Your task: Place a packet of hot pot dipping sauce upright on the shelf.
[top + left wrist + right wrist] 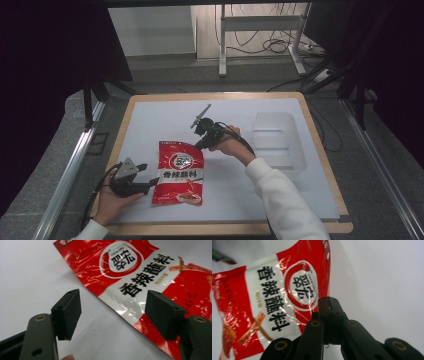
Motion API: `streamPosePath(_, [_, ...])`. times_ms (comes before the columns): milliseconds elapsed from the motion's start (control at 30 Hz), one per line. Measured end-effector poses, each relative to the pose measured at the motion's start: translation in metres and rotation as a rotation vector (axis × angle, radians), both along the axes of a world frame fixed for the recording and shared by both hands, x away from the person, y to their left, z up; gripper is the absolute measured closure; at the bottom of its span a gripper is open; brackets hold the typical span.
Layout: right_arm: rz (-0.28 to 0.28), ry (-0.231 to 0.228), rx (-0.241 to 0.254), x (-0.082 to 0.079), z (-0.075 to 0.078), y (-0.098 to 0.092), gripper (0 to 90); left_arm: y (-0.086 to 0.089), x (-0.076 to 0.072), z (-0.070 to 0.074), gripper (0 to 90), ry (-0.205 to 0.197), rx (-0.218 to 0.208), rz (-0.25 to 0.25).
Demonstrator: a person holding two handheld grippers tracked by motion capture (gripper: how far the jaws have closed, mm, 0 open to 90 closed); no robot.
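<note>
Red packet lies (flat) between both claws, right claw clamped.

**Printing on the red packet**

The red and white packet carries a round red emblem with a chilli drawing and the white characters 翠宏 under small Latin lettering too fine to read. Across its white band stand large black characters, 香辣蘸料, with a tiny unreadable line beneath.
</note>
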State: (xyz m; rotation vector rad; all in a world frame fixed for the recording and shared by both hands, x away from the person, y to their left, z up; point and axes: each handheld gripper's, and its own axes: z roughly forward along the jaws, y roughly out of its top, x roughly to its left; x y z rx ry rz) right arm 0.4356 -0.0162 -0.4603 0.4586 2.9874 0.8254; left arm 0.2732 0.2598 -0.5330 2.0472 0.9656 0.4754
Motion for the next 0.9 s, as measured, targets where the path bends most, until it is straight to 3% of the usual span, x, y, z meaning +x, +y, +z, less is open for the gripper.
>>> streamPosePath(133, [0.031, -0.013, 0.022, -0.01, 0.006, -0.003, 88.8, 0.002, 0.016, -0.002, 29.3, 0.017, -0.01, 0.023])
streamPosePath(267, [0.038, -0.016, 0.021, -0.015, 0.007, -0.004, 88.8, 0.002, 0.028, -0.002, 29.4, 0.029, 0.01, 0.023])
streamPosePath(333, [0.047, -0.019, 0.022, -0.017, 0.007, -0.005, 88.8, 0.003, 0.043, -0.001, 29.5, 0.047, -0.019, 0.016])
streamPosePath(400, [0.052, -0.022, 0.024, -0.018, 0.007, -0.005, 88.8, 0.003, 0.048, -0.001, 29.6, 0.056, -0.032, 0.017])
streamPosePath(433, [0.053, -0.021, 0.023, -0.019, 0.007, -0.005, 88.7, 0.003, 0.057, -0.001, 30.9, 0.059, -0.034, 0.01])
streamPosePath(533, [0.062, -0.028, 0.022, -0.021, 0.008, -0.006, 88.7, -0.001, 0.068, -0.002, 32.0, 0.054, -0.029, -0.002])
streamPosePath(600, [0.065, -0.029, 0.025, -0.021, 0.008, -0.006, 88.7, -0.002, 0.072, -0.003, 33.1, 0.061, -0.049, -0.02])
streamPosePath(667, [0.067, -0.03, 0.022, -0.022, 0.008, -0.007, 88.7, -0.009, 0.08, -0.004, 35.5, 0.057, -0.039, -0.058])
streamPosePath(767, [0.07, -0.031, 0.02, -0.023, 0.008, -0.007, 88.7, -0.013, 0.082, -0.006, 40.1, 0.054, -0.038, -0.087])
streamPosePath(800, [0.074, -0.033, 0.023, -0.023, 0.007, -0.007, 88.7, -0.015, 0.082, -0.006, 44.5, 0.046, -0.02, -0.1])
streamPosePath(833, [0.074, -0.034, 0.016, -0.025, 0.008, -0.008, 88.7, -0.017, 0.078, -0.006, 55.5, 0.015, 0.037, -0.101])
streamPosePath(900, [0.075, -0.041, 0.011, -0.025, 0.007, -0.009, 88.6, -0.015, 0.075, -0.004, 64.6, -0.002, 0.041, -0.102])
